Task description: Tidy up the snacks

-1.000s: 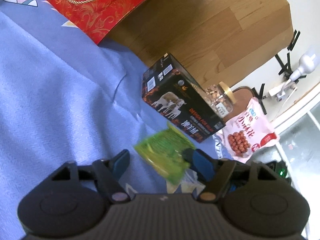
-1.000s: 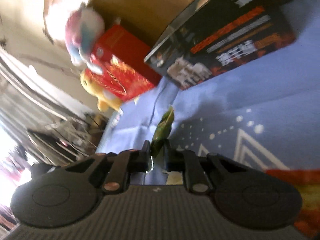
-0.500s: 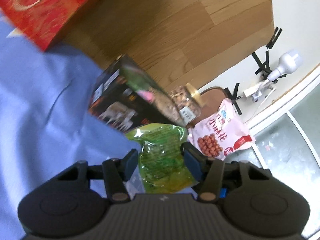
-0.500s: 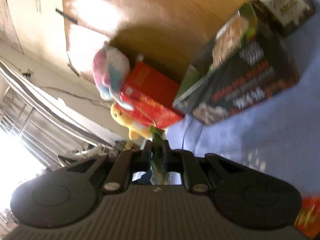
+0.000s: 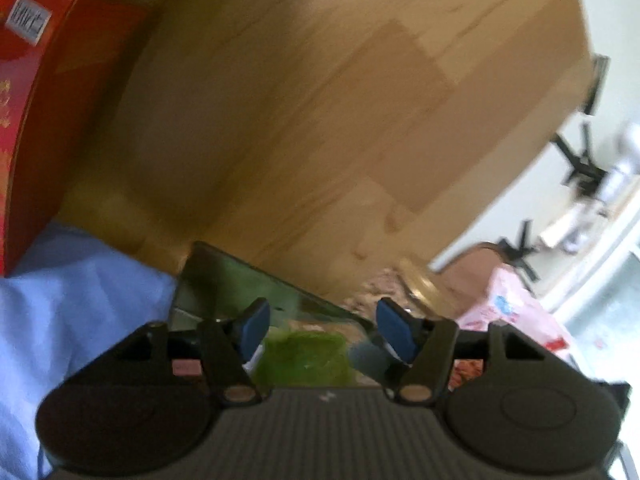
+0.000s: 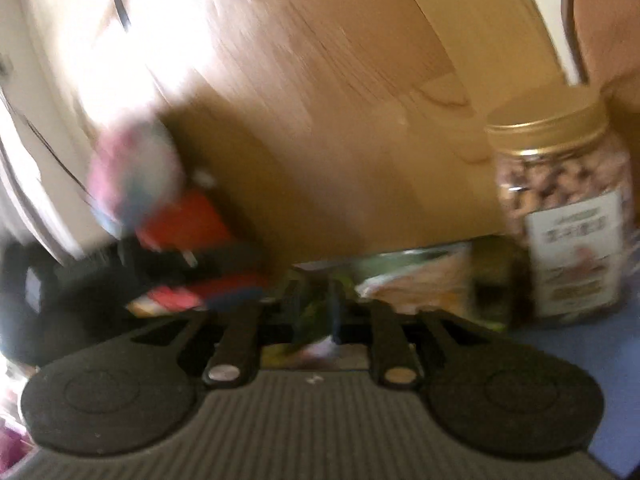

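A green snack packet [image 5: 304, 358] is pinched edge-on in my right gripper [image 6: 316, 312], which is shut on it [image 6: 310, 322]. In the left wrist view the packet hangs between the blue pads of my left gripper [image 5: 320, 320], which is open and does not touch it. Just beyond stands the dark snack box [image 5: 224, 280], its top seen from above; it also shows in the blurred right wrist view [image 6: 416, 272]. A nut jar with a gold lid [image 6: 560, 216] stands right of the box. A pink snack bag [image 5: 516, 312] lies further right.
A red gift bag [image 5: 28, 120] stands at the left on the blue cloth [image 5: 60, 304]. A wooden headboard [image 5: 320, 120] rises behind the snacks. A plush toy [image 6: 132, 176] and red bag [image 6: 188, 224] show blurred at the left of the right wrist view.
Both grippers have lifted and tilted toward the headboard, closing on the dark box. The green packet stays pinched in the right gripper, now lower between the left pads. The nut jar came close at right.
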